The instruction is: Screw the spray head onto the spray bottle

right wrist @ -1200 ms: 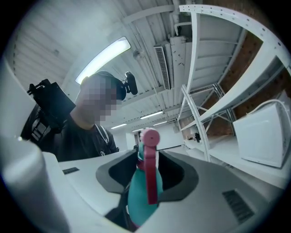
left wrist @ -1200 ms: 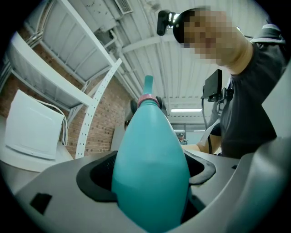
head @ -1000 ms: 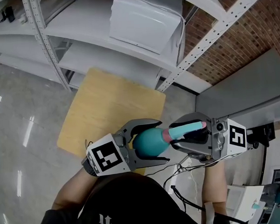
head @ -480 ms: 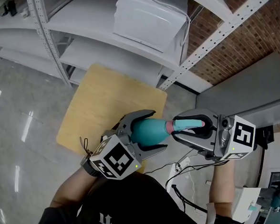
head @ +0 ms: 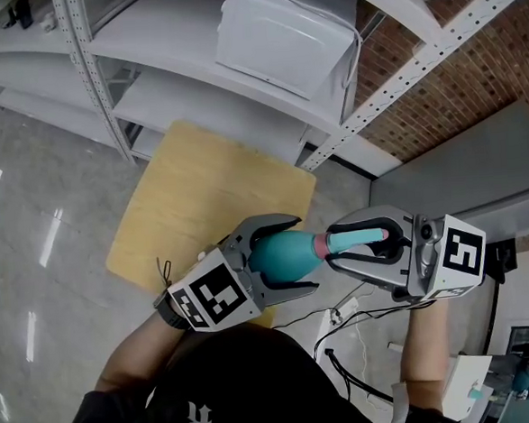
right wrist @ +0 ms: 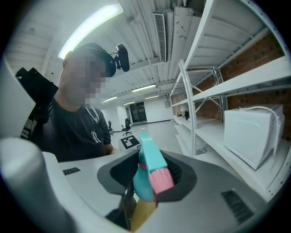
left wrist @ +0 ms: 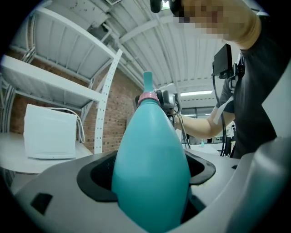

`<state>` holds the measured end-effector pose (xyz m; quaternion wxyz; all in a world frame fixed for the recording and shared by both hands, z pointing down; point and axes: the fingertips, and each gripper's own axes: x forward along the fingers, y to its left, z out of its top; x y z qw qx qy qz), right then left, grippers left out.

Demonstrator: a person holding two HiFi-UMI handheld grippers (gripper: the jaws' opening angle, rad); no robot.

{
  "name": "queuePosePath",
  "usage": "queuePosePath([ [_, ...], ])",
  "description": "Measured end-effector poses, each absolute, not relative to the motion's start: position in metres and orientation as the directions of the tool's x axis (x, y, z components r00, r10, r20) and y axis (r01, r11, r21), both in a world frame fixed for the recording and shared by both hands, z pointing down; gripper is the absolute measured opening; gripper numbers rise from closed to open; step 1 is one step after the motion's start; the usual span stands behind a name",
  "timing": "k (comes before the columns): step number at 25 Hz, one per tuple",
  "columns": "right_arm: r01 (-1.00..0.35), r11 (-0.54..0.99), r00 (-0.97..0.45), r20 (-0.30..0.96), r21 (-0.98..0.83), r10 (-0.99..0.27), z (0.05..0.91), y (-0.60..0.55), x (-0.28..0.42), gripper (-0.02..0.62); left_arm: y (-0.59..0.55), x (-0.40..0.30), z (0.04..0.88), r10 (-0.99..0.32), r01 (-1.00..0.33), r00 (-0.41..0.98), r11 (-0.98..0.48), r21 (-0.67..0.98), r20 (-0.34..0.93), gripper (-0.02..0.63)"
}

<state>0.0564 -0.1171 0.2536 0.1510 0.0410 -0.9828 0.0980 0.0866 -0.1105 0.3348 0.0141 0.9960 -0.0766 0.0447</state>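
In the head view the teal spray bottle (head: 281, 255) lies level, and my left gripper (head: 302, 254) is shut round its belly. The bottle's neck points right into the spray head (head: 357, 238), a teal piece with a pink collar (head: 321, 245). My right gripper (head: 332, 245) is shut on that head. The left gripper view shows the bottle (left wrist: 150, 168) filling the jaws of the left gripper (left wrist: 148, 173), with the pink collar (left wrist: 148, 96) at its top. In the right gripper view the spray head (right wrist: 150, 157) sits between the jaws of the right gripper (right wrist: 150, 175).
A light wooden board (head: 201, 206) lies on the floor below the grippers. White metal shelving (head: 203, 111) with a white box (head: 279, 33) stands behind it, against a brick wall (head: 479, 55). Cables (head: 345, 322) trail near the person's body.
The left gripper's marker cube has rocked round and back with the bottle. The right gripper has tipped slightly and sits a little further right. Both grips are unchanged.
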Motion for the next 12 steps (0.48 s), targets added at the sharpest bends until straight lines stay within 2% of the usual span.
queuePosePath([
  [7, -0.128, 0.976, -0.962, 0.261, -0.174, -0.08, 0.248, -0.117, 0.052, 0.127, -0.108, 0.085, 0.328, -0.13, -0.132, 0.99, -0.99, 0.044, 0.05, 0.416],
  [12, -0.144, 0.967, -0.986, 0.113, -0.211, -0.122, 0.237, -0.12, 0.053, 0.127, -0.108, 0.086, 0.317, -0.104, -0.104, 0.995, -0.99, 0.092, -0.004, 0.416],
])
